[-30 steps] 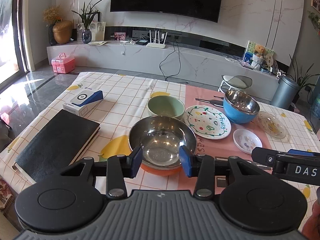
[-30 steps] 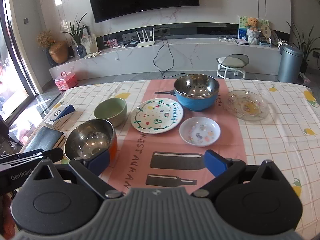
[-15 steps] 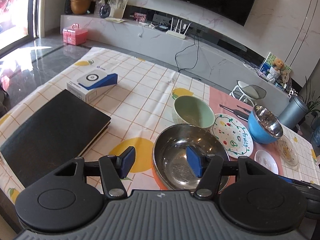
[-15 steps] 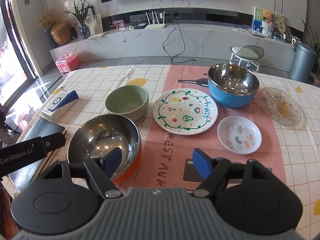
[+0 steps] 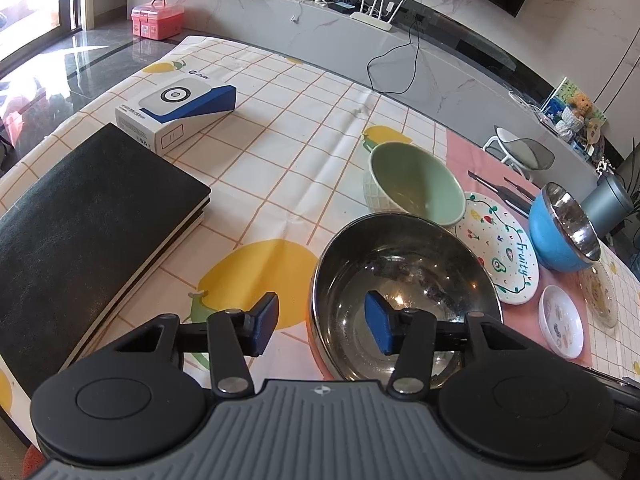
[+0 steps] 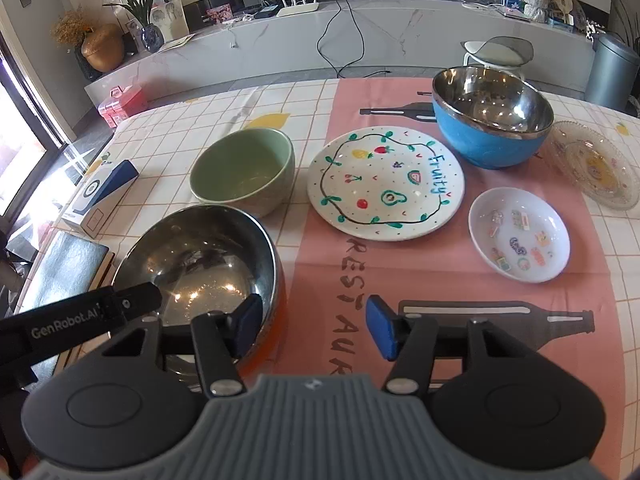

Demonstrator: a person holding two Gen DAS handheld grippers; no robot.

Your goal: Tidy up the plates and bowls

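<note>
Straddling opposite sides of the rim of the steel bowl with orange shell (image 6: pixel 200 268), near edge of the table (image 5: pixel 280 128): left gripper (image 5: pixel 320 326) and right gripper (image 6: pixel 314 330), each with one pad inside and one outside the wall, jaws just closing but not yet pressing on the rim, so released. Risk, as judged: polished curved wall slipping from the pads; uneven closing tipping or sliding the bowl toward the green bowl (image 6: pixel 244 172), just beside it. Largest to smallest: steel bowl with orange shell, empty, mirror-bright; blue-shelled steel bowl (image 6: pixel 492 120), far right; green bowl, matte, ribbed outside; fruit-painted plate (image 6: pixel 386 182), centre; clear glass plate (image 6: pixel 596 164); small white dish (image 6: pixel 520 234), sticker-like motifs.
</note>
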